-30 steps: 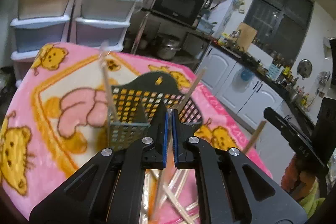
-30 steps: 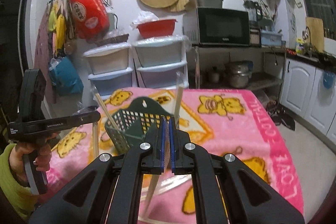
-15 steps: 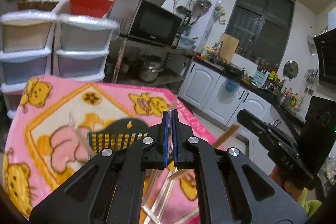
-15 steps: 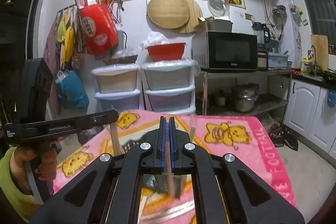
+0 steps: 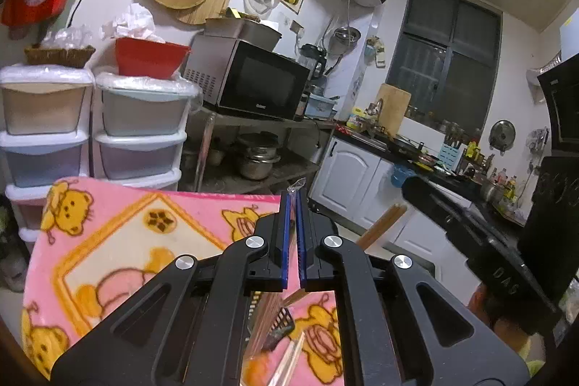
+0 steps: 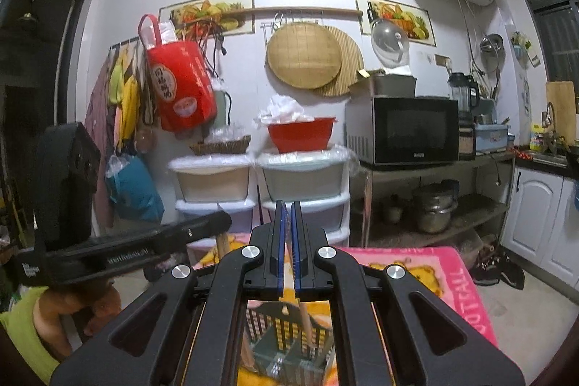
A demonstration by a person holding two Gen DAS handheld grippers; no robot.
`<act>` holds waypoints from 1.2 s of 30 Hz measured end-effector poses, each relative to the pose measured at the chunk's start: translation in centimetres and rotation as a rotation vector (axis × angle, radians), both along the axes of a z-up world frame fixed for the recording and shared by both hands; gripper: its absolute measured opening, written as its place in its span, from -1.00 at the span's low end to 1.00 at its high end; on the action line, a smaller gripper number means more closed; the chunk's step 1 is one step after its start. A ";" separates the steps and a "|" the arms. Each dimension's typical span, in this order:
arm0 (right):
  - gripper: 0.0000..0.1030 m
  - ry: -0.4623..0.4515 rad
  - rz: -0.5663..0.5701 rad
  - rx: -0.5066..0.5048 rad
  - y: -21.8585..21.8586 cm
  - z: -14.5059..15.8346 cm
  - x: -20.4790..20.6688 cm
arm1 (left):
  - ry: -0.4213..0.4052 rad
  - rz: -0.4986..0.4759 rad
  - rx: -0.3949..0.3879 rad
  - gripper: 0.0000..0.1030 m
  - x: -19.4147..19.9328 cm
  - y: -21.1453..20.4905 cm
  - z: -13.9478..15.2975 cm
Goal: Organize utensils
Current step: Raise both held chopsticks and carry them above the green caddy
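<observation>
Between the closed fingers of the right tool sits a pale chopstick. Below it stands the green basket on the pink bear blanket covering the tabletop. Beside it, the left tool pinches clear plastic. Past both: microwave, red bag.

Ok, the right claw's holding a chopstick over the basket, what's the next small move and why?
Probably lower the right claw straight down: it is shut on a pale chopstick whose lower end hangs above the green basket and its compartments, so lowering should seat it before any release.
</observation>
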State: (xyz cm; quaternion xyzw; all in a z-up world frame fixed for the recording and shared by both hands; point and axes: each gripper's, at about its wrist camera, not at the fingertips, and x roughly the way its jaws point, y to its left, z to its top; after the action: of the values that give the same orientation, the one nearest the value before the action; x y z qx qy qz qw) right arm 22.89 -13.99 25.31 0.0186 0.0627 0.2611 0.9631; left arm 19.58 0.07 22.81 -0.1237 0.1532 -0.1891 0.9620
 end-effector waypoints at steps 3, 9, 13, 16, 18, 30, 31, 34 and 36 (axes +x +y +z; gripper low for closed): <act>-0.93 -0.015 0.013 0.011 0.2 1.0 0.5 | -0.003 0.029 0.011 -0.97 0.9 0.2 0.3; -0.93 -0.035 0.037 0.013 1.0 1.6 1.4 | -0.012 0.068 0.019 -0.97 1.9 0.4 -0.3; -0.93 -0.020 0.042 0.009 1.6 1.0 2.2 | -0.011 0.075 0.021 -0.97 2.6 0.4 -1.1; -0.93 -0.001 0.040 0.003 2.0 0.3 2.8 | -0.016 0.077 0.020 -0.97 2.9 0.2 -1.5; -0.93 0.013 0.033 -0.001 2.2 -0.2 3.3 | -0.016 0.076 0.023 -0.97 3.0 0.2 -1.6; -0.93 0.112 -0.005 -0.032 2.7 -4.6 5.8 | -0.034 0.110 0.080 -0.97 4.6 -0.9 -4.3; -0.93 0.126 -0.008 -0.032 2.7 -5.1 6.0 | -0.036 0.115 0.081 -0.97 4.7 -0.8 -4.5; -0.93 0.155 -0.011 -0.026 2.6 -6.1 6.5 | -0.023 0.109 0.076 -0.97 4.9 -0.8 -5.1; -0.93 0.173 -0.016 -0.022 2.3 -6.7 6.7 | -0.014 0.107 0.075 -0.97 5.1 -0.7 -5.7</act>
State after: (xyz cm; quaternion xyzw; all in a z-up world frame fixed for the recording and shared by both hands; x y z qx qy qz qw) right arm 29.62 -11.64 18.58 0.0312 0.1484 0.2501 0.9563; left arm 24.73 -0.65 17.09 -0.0943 0.1466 -0.1325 0.9757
